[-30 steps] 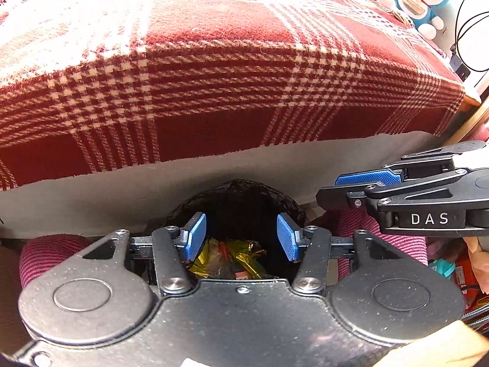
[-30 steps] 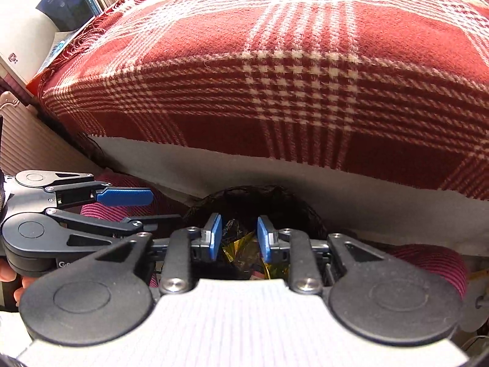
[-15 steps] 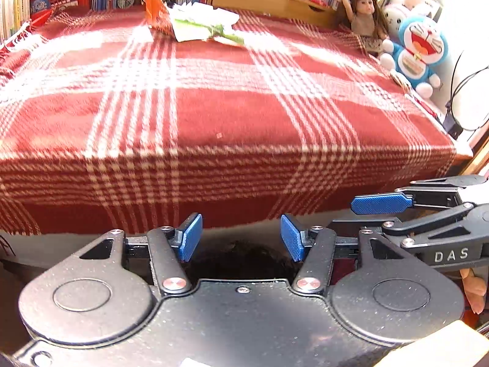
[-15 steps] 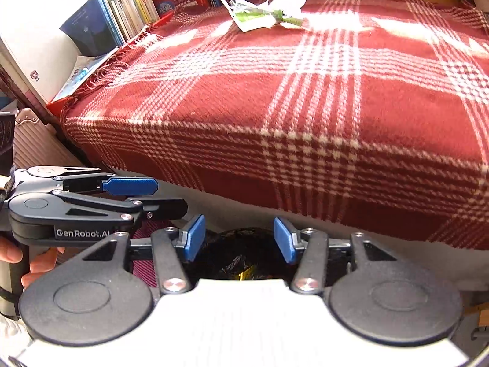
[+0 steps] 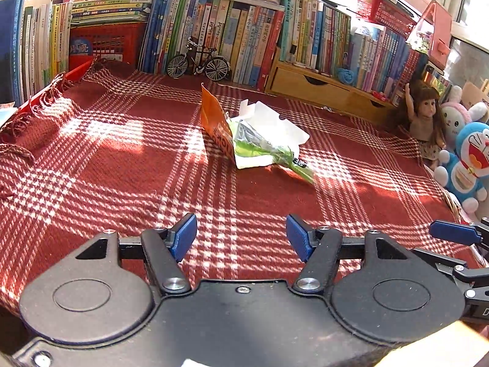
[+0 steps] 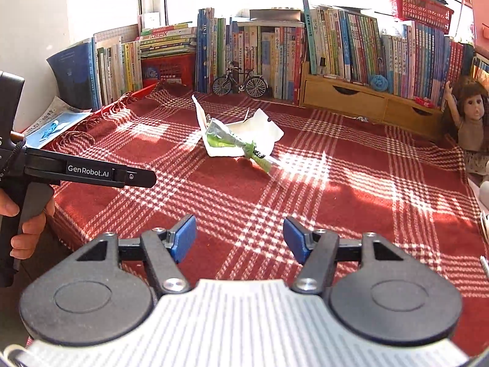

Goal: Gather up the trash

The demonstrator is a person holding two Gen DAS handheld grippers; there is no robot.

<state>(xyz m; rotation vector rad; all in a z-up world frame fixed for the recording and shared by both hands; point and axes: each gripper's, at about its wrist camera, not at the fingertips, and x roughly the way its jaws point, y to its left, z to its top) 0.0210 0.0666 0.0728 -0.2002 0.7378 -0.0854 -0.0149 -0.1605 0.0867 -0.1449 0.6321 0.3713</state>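
A small heap of trash lies in the middle of the red plaid blanket [image 5: 122, 165] [image 6: 351, 195]: an orange packet [image 5: 214, 122], white crumpled paper [image 5: 275, 125] [image 6: 259, 128] and a green wrapper [image 5: 259, 150] [image 6: 226, 140]. My left gripper [image 5: 241, 237] hovers over the blanket's near edge, well short of the heap, its jaws opening with nothing between them. My right gripper [image 6: 240, 238] is at the same distance, its jaws also opening and empty. The other gripper's blue pad [image 5: 452, 232] shows at the right edge of the left wrist view.
Rows of books [image 5: 244, 30] [image 6: 336, 46] and a wooden drawer box [image 5: 321, 91] line the far side, with a small model bicycle [image 5: 198, 64] in front. A doll [image 5: 424, 116] and plush toys [image 5: 467, 165] sit at the right. A person's hand [image 6: 27, 223] holds the left gripper.
Both grippers rose from over the black trash bin below the bed's edge and tilted up, so the bin is out of sight and the blanket top with the heap is in view. Both jaws widened.
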